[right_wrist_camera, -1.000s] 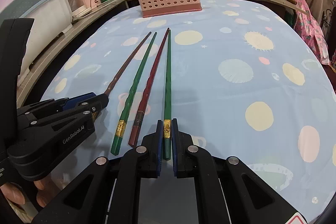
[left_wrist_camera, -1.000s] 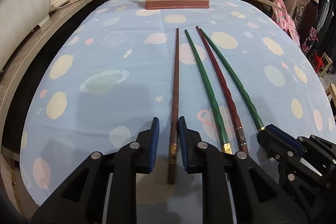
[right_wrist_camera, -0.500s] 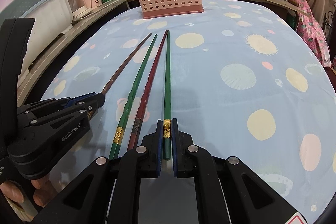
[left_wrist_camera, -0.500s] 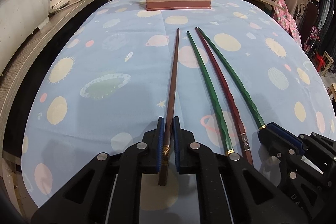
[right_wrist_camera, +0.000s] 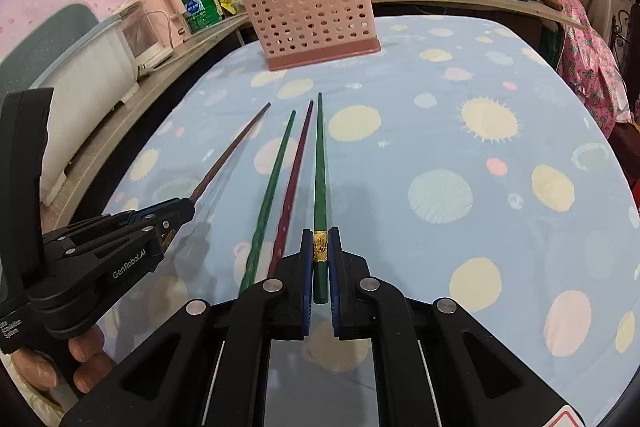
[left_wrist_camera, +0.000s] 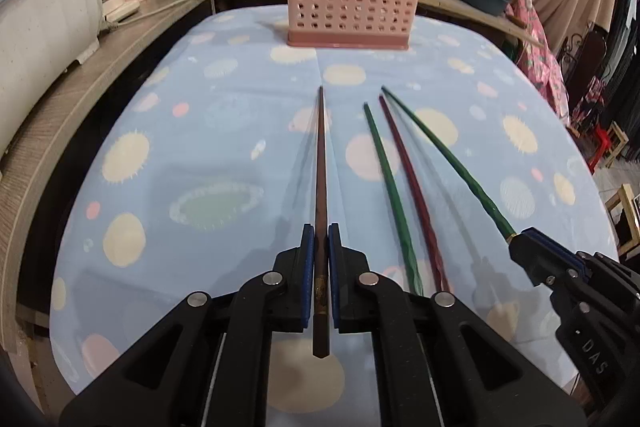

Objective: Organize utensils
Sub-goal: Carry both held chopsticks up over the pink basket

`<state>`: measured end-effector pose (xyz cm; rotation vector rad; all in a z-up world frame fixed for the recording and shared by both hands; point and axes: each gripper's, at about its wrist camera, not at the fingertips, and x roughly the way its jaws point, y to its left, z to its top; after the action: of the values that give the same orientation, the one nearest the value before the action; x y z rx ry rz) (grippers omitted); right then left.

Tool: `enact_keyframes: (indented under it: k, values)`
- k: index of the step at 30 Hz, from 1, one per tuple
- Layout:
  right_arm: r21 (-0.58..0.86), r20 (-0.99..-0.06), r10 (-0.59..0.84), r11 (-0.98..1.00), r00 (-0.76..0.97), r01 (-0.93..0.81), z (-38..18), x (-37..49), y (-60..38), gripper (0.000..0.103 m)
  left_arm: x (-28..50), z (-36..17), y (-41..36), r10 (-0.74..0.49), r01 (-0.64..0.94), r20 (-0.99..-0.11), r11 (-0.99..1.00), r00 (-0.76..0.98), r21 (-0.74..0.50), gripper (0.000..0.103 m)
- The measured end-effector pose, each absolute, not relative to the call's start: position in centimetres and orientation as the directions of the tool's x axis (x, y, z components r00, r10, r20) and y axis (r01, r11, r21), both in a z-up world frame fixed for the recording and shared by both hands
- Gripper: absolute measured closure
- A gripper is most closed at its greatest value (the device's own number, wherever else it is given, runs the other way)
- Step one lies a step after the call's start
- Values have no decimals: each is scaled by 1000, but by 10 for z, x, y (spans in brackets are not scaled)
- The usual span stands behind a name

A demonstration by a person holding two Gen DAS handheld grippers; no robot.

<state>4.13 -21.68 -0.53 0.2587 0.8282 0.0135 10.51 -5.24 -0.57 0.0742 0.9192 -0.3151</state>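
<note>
Gripping one chopstick apiece, both pairs of black tongs with blue pads are clamped tight: the left tongs (left_wrist_camera: 318,279) pinch the long, slim dark brown wooden chopstick (left_wrist_camera: 321,163) near its thick end; the right tongs (right_wrist_camera: 320,267) pinch the faceted glossy green chopstick (right_wrist_camera: 319,163) at its gold band. Both sticks taper to fine tips aimed at the far edge of the worktop (left_wrist_camera: 200,155), which wears a smooth pale blue cloth printed with suns and planets. Between the two held sticks a second green chopstick (left_wrist_camera: 390,183) and a dark red chopstick (left_wrist_camera: 412,183) lie on the cloth, close together. At the middle of the far edge stands the pink plastic utensil basket (left_wrist_camera: 348,7), rigid, perforated with rows of holes, open on top. To do this well, I judge each stick should rise level, keeping its tip off the cloth; then tilt tip-down over the basket before letting go, since the lacquered surfaces look slippery.
</note>
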Motion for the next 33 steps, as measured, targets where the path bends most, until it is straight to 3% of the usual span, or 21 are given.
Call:
enact_keyframes:
  k: [33]
  values:
    - [322, -384, 65, 944, 921, 68, 198, 177, -281, 96, 255, 201, -61, -327, 269, -567, 945, 756, -186, 96]
